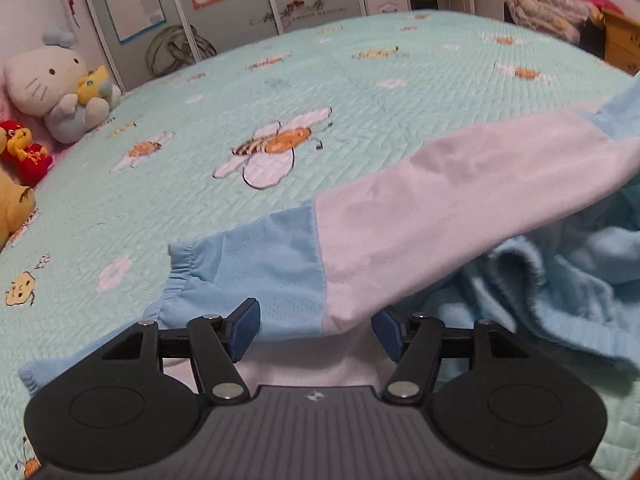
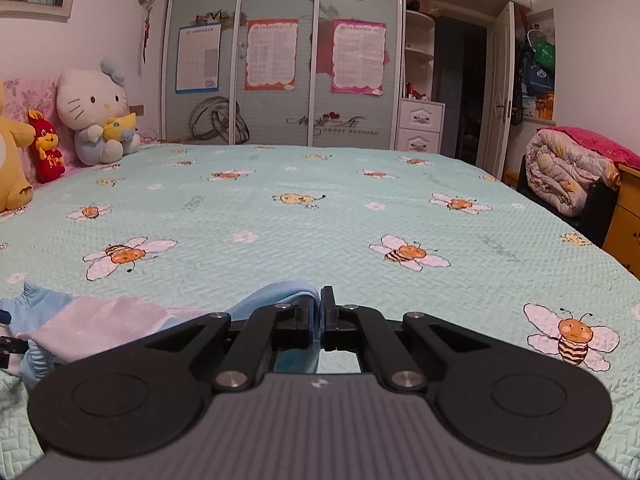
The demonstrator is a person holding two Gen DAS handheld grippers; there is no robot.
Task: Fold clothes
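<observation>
A light-blue garment with a pale pink and blue sleeve (image 1: pixel 400 232) lies on the bee-print bed cover (image 1: pixel 360 80). The sleeve stretches from the upper right down to its gathered cuff (image 1: pixel 180 264) at the left. My left gripper (image 1: pixel 316 334) is open over the sleeve's lower edge, blue pads either side of the cloth and not pinching it. Fuzzy blue fabric (image 1: pixel 540 288) is bunched to the right. My right gripper (image 2: pixel 320 320) is shut on a fold of the blue fabric (image 2: pixel 280 294). The sleeve (image 2: pixel 100 324) trails to its left.
Plush toys (image 2: pixel 96 116) sit at the bed's far left, by the headboard. Wardrobe doors (image 2: pixel 280 72) stand behind the bed. A rolled quilt (image 2: pixel 568 172) and a wooden drawer unit (image 2: pixel 628 224) are beyond the right edge. The bed cover (image 2: pixel 320 216) stretches ahead.
</observation>
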